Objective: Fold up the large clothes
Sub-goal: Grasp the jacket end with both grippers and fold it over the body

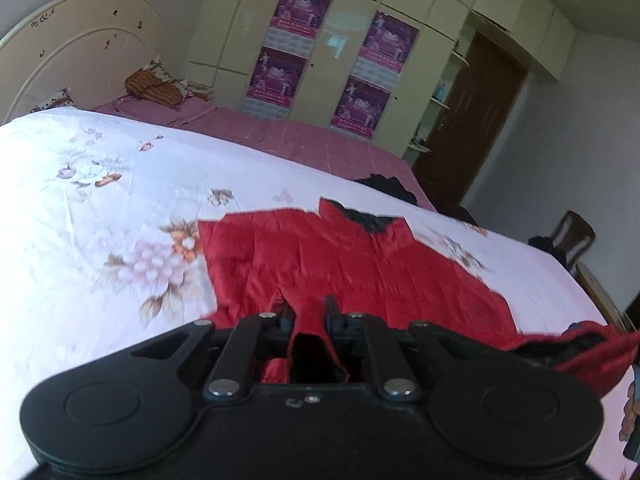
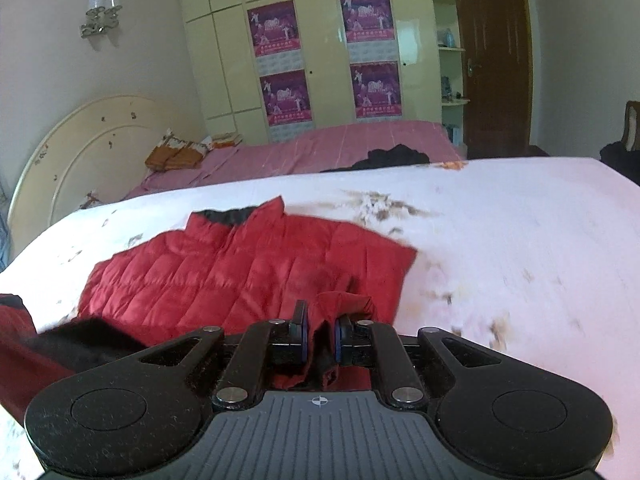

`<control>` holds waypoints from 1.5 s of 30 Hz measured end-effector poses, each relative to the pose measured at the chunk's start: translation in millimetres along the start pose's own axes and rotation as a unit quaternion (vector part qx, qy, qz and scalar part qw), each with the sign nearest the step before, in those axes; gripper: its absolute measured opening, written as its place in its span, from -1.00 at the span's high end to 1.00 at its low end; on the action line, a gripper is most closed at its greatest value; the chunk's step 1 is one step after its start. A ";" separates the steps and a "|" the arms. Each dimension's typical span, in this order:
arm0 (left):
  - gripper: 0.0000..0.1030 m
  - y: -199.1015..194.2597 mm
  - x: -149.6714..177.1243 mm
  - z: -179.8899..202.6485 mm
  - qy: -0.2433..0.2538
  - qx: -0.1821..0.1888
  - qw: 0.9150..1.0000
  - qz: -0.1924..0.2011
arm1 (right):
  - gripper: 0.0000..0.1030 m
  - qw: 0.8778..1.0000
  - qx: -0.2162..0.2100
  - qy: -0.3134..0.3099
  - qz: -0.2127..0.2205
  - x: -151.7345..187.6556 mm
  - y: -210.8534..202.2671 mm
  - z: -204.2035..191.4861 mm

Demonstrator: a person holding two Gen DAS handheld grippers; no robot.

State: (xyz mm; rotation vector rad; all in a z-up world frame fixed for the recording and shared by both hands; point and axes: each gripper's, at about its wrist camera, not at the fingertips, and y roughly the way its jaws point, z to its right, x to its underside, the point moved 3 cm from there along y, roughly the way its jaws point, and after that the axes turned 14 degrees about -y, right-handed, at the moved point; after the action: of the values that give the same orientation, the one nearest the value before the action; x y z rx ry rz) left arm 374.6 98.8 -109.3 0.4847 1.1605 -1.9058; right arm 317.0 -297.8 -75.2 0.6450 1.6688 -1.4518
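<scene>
We see the left tool (image 1: pixel 310 312) and right tool (image 2: pixel 318 326) each pinching the red quilted jacket (image 2: pixel 224 268), spread ahead on the floral bedsheet (image 1: pixel 100 200).

No legible text

Four purple posters (image 2: pixel 276 32) on the wardrobe (image 2: pixel 224 64), at 12 o'clock, carry lettering too blurred to read.

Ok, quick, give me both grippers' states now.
Left gripper: shut on the red down jacket, pinching its hem.
Right gripper: shut on a fold of the same jacket.
</scene>
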 end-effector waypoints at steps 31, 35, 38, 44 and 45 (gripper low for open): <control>0.64 209.7 -93.3 -3.9 0.012 -0.159 0.987 -0.005 | 0.77 0.995 -0.004 0.051 -0.080 -70.8 244.7 79.8; 0.49 213.4 -103.2 -11.5 -0.030 -0.137 0.990 -0.018 | 0.49 0.994 -0.012 0.086 -0.073 -73.3 249.7 88.3; 0.32 209.7 -111.3 -24.7 -0.084 -0.116 0.989 -0.020 | 0.45 0.992 -0.014 0.102 -0.073 -74.8 254.2 91.0; -0.77 194.1 -117.1 -18.4 -0.060 -0.113 0.991 0.034 | 0.38 0.989 -0.013 0.126 -0.072 -74.5 257.1 91.2; -0.76 193.5 -116.6 -16.3 -0.053 -0.114 0.991 0.035 | 0.33 0.988 -0.012 0.133 -0.072 -74.4 257.7 91.8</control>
State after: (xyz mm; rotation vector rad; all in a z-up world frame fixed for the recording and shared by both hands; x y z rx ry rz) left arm 597.4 121.8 -143.1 0.2917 1.2572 -1.6927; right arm 587.3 -324.0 -156.6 0.7432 1.9715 -1.4945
